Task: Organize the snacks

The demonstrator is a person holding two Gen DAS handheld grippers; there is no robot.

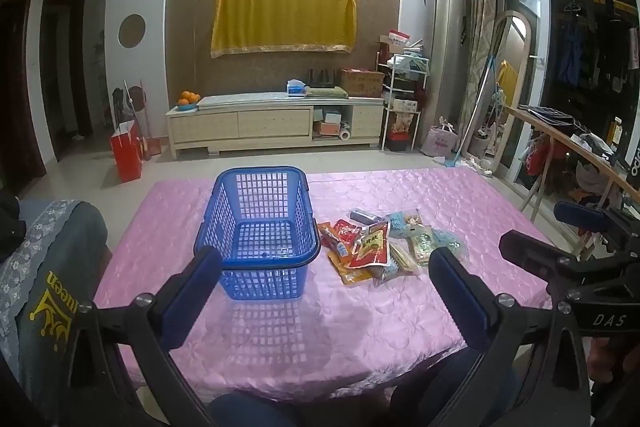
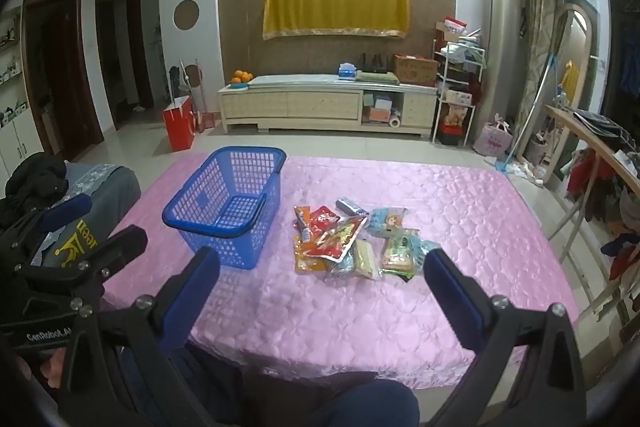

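Nothing is picked up yet, so this looks like the start. The left gripper (image 1: 324,279) and right gripper (image 2: 320,279) hang wide open, holding nothing. Shiny crinkly snacks (image 2: 352,243) lie piled on the pink cloth (image 2: 460,211), just beside the empty holey plastic basket (image 1: 260,227). Next, pinch one bag

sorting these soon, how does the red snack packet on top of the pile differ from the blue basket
The red snack packet lies flat and sealed, glossy, amid the pile; the blue basket stands upright, open and empty, beside the pile. The packet is small and solid-faced; the basket is far bigger, with lattice walls. Both rest on the pink tablecloth.
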